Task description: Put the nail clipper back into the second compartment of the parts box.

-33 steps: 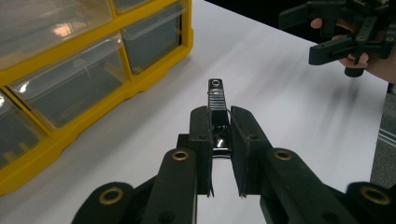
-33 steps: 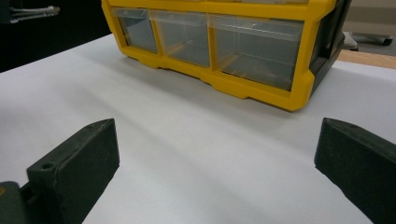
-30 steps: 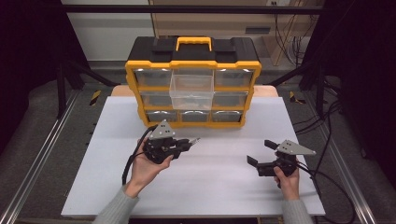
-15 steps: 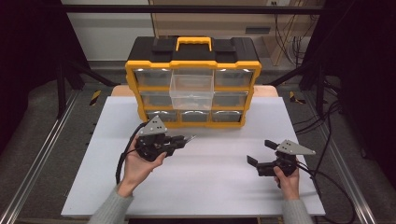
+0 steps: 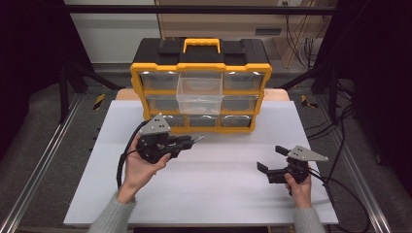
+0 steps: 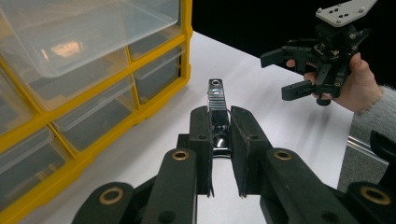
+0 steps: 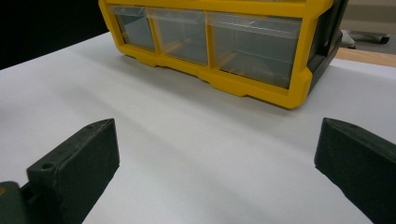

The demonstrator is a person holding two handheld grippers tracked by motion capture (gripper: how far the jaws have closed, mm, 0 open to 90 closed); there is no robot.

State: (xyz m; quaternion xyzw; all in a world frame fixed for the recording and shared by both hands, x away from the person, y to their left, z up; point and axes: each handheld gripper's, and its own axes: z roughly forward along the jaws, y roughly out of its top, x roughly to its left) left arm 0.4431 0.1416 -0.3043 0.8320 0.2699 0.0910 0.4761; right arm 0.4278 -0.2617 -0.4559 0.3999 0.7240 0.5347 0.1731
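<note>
Two grippers over the white table (image 5: 209, 194). Left gripper (image 6: 219, 140) clamps a small metal nail clipper (image 6: 216, 109), just before the yellow organizer (image 5: 199, 68), its centre drawer (image 5: 200, 94) pulled out. Right gripper (image 5: 269, 161) spread wide, holding nothing.

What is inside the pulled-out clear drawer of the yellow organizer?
The pulled-out drawer in the organizer looks empty through its clear walls; a bright glare patch hides part of its floor. The left tongs hold a small metal piece outside it.
</note>
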